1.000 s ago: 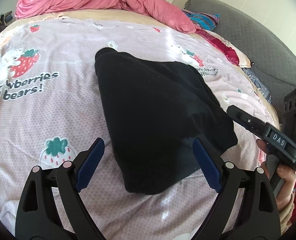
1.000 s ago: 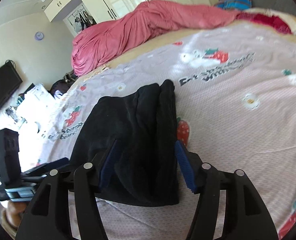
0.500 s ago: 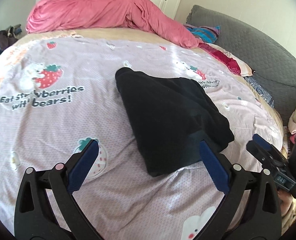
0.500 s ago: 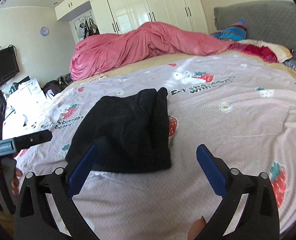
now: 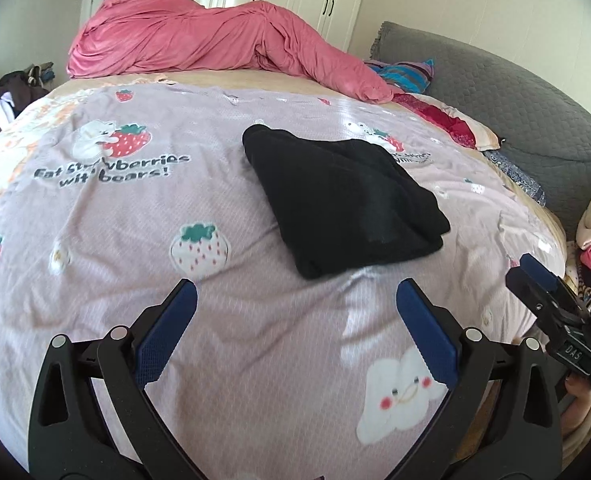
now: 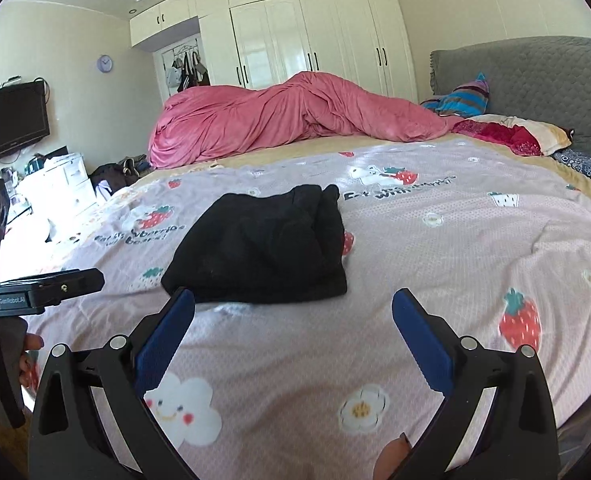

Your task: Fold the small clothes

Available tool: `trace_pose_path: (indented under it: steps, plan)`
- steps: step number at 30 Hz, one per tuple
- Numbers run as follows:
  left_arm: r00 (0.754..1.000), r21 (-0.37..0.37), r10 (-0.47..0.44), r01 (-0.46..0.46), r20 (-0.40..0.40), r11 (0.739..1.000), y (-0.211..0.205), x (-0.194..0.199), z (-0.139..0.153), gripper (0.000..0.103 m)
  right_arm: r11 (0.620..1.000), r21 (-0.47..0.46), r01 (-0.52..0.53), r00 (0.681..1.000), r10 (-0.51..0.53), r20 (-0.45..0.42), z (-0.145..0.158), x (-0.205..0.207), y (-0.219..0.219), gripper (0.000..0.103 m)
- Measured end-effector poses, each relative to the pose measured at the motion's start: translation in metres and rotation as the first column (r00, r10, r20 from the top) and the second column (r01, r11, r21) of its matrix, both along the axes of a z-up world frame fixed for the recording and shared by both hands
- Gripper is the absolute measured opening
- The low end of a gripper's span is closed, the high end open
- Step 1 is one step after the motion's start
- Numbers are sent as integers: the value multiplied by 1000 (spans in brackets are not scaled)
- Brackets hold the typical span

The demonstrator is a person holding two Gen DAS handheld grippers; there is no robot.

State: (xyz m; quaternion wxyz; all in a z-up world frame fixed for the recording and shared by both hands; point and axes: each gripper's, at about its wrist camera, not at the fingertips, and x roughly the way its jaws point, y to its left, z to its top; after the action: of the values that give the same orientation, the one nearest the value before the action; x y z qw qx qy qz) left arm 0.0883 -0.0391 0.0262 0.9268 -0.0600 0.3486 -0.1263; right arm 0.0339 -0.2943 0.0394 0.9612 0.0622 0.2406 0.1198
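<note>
On the bedsheet (image 5: 107, 240) – black garment (image 5: 343, 204) beyond both empty tongs (image 5: 295, 320)

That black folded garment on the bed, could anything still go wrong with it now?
Possibly. The black garment lies folded on the soft, wrinkled bedsheet, so its stacked layers might slump or spring open. Both the left gripper and the right gripper have open, empty jaws close by; a stray sweep could snag an edge and undo the fold.
</note>
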Motion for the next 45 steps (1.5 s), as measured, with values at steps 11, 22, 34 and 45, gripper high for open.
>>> trace_pose_path:
  steps: [11, 22, 34, 45]
  plan:
    - [999, 7, 14, -14, -34, 1000, -1, -27, -25, 94, 992, -128, 4, 999, -8, -35, -31, -22, 20, 99]
    - [997, 22, 56, -55, -55, 998, 8, -29, -27, 94, 993, -118, 20, 998, -26, -56, -35, -21, 15, 99]
    - [995, 47, 68, -65, -67, 997, 5, -27, -26, 94, 991, -126, 33, 997, -42, -65, -36, -21, 14, 99]
    - [995, 65, 76, -72, -60, 995, 4, -29, -24, 94, 991, -129, 45, 996, -54, -66, -35, -22, 11, 99]
